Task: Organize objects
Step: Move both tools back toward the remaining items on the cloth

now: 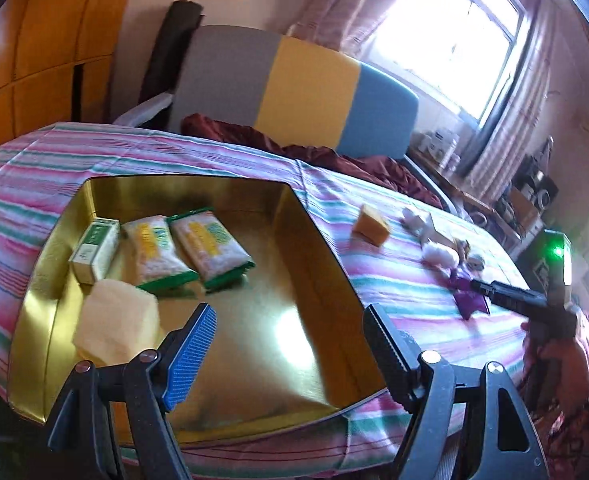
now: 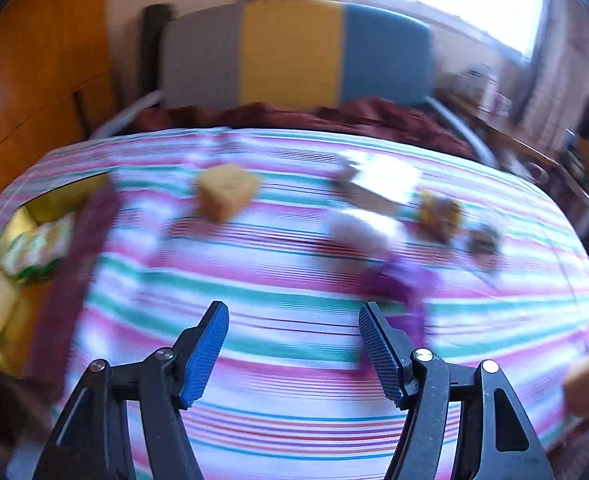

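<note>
A gold tray point(image 1: 294, 208) lies on the striped bed sheet. It holds a small green-and-white box point(image 1: 94, 250), two green-edged packets point(image 1: 156, 256) and a pale yellow block point(image 1: 116, 328). My left gripper point(image 1: 290, 316) hangs open over the tray's bare gold floor, nothing between its fingers. To the right on the sheet lie an orange block point(image 1: 370, 224), white fluffy bits point(image 1: 438, 254) and a purple item point(image 1: 470, 296). My right gripper point(image 2: 294, 320) is open and empty above the sheet, its tip point(image 1: 482, 287) right by the purple item point(image 2: 398, 280). The right wrist view is blurred.
Beyond the bed stand a grey, yellow and blue headboard point(image 1: 306, 92) and a dark red blanket point(image 1: 334, 156). A wooden wardrobe point(image 1: 34, 48) is at the left, a cluttered shelf point(image 1: 526, 196) under the window at the right. Another orange block point(image 2: 584, 384) lies at the sheet's right edge.
</note>
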`<state>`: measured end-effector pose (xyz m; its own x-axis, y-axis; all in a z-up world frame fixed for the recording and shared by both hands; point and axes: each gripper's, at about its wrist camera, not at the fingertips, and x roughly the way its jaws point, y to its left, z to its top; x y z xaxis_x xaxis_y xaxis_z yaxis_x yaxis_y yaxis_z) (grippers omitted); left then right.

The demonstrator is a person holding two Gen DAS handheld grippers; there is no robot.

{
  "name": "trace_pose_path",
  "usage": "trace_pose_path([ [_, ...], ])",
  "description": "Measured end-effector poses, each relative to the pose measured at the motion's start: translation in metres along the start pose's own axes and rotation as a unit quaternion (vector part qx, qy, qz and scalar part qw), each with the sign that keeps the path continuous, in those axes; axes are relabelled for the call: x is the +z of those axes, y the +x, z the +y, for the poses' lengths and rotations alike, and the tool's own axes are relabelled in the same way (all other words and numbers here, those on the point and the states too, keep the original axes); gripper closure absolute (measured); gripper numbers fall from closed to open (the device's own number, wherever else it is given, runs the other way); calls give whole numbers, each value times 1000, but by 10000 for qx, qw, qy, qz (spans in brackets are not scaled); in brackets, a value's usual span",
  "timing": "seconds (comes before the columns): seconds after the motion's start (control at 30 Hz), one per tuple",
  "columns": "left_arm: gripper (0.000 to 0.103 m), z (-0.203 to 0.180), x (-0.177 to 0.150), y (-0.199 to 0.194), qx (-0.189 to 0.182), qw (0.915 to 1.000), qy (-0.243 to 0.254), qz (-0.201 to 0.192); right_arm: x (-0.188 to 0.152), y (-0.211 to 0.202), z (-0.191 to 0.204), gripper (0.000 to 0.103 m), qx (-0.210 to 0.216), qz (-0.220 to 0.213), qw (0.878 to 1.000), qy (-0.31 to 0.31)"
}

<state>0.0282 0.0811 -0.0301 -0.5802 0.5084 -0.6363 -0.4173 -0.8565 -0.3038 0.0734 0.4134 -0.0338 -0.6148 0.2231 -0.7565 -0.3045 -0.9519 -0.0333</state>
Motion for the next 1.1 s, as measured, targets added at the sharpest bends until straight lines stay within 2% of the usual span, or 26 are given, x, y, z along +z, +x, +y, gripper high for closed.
trace_pose_path([
  [0.17, 26, -19, -3, 1, -146, 9998, 134, 47, -7, 18, -66, 40, -318, 234, 9965, 743],
  [0.23, 26, -27, -4, 2, -189, 9996, 172, 72, -12, 27, -82, 48, -222, 402, 9944, 956],
  [0.33, 26, -35, -4, 3, -251, 9994, 212, 95, -16, 37, -82, 53, 320, 515, 9920, 1111],
  [0.5, 26, -51, -2, 5, -304, 9990, 325, 80, -13, 27, -37, 53, 1252, 257, 9893, 702],
  [0.57, 26, -56, -2, 6, -348, 9987, 349, 93, -8, 15, -27, 47, 1656, 22, 9841, 637],
  [0.63, 26, -62, -2, 7, -381, 9985, 392, 98, -5, 2, -27, 43, 1802, -221, 9811, 665],
  [0.7, 26, -66, -2, 9, -416, 9982, 414, 116, -1, -9, -36, 40, 1613, -499, 9826, 776],
  [0.8, 26, -72, -3, 13, -476, 9979, 412, 168, 6, -11, -63, 31, 854, -693, 9900, 885],
  [0.87, 26, -78, -5, 15, -550, 9974, 414, 212, 10, -3, -77, 28, 481, -596, 9939, 793],
  [0.97, 26, -87, -7, 17, -614, 9967, 464, 274, 14, 18, -89, 25, 171, -288, 9980, 529],
  [1.1, 26, -99, -11, 17, -672, 9953, 617, 321, 15, 41, -94, 24, 50, 65, 9999, 59],
])
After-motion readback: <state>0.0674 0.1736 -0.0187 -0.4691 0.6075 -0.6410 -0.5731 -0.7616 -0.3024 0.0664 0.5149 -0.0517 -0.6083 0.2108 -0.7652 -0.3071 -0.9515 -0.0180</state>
